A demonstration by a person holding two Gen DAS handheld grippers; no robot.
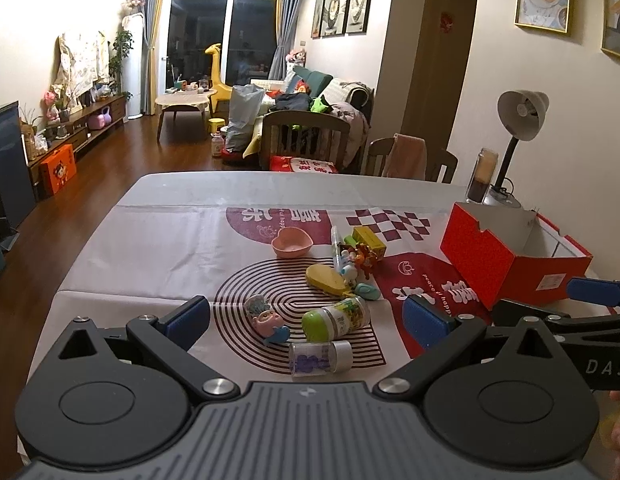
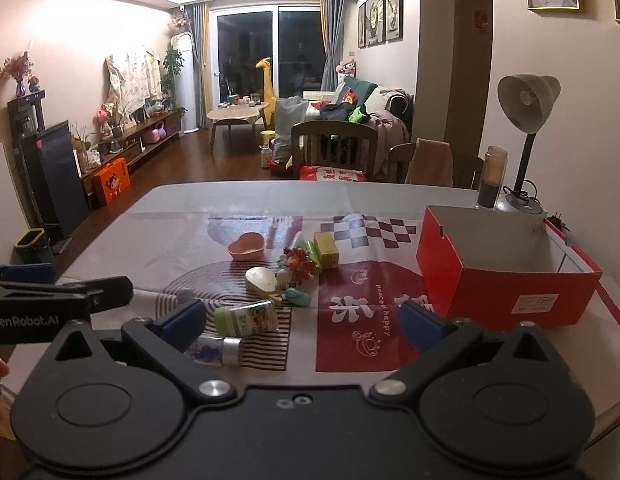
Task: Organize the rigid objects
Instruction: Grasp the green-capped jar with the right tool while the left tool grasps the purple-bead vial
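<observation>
Small rigid items lie in the table's middle: a clear vial with purple beads point(image 1: 320, 358), a green-capped bottle point(image 1: 337, 318), a pink and blue figure toy point(image 1: 266, 320), a yellow case point(image 1: 325, 278), a pink heart bowl point(image 1: 292, 242) and a yellow box point(image 1: 369, 240). An open, empty-looking red box point(image 1: 510, 256) stands at the right; it also shows in the right wrist view point(image 2: 506, 276). My left gripper point(image 1: 308, 320) is open above the vial and bottle. My right gripper point(image 2: 302, 322) is open, just right of the bottle point(image 2: 246, 317) and vial point(image 2: 212, 350).
A grey desk lamp point(image 2: 526, 132) and a tall jar point(image 2: 492, 178) stand behind the red box. Wooden chairs point(image 2: 334, 148) stand at the table's far edge. The patterned tablecloth point(image 2: 358, 320) covers the table.
</observation>
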